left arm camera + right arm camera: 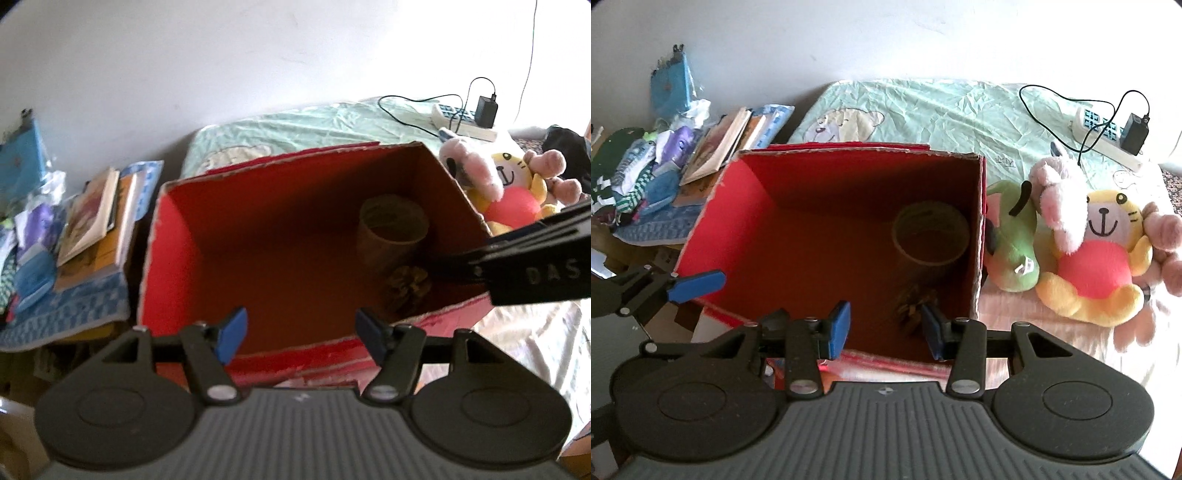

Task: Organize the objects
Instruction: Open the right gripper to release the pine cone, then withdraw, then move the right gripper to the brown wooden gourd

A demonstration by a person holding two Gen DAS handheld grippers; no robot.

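Observation:
A red cardboard box [177,236] [713,221] stands open on the bed. Inside it lie a tape roll [393,225] [931,232] and a pine cone [408,290] [914,304]. My left gripper [297,334] is open and empty over the box's near rim; it also shows in the right wrist view [696,284] at the box's left edge. My right gripper [884,330] is open and empty, low over the box's near right corner beside the pine cone. Its body [535,262] reaches into the box from the right in the left wrist view.
Plush toys lie right of the box: a yellow-and-red one [1097,258] [513,195], a pink one [1060,206] and a green one [1015,243]. A power strip with charger [1108,129] lies behind. Stacked books [727,144] [96,218] and clutter sit on the left.

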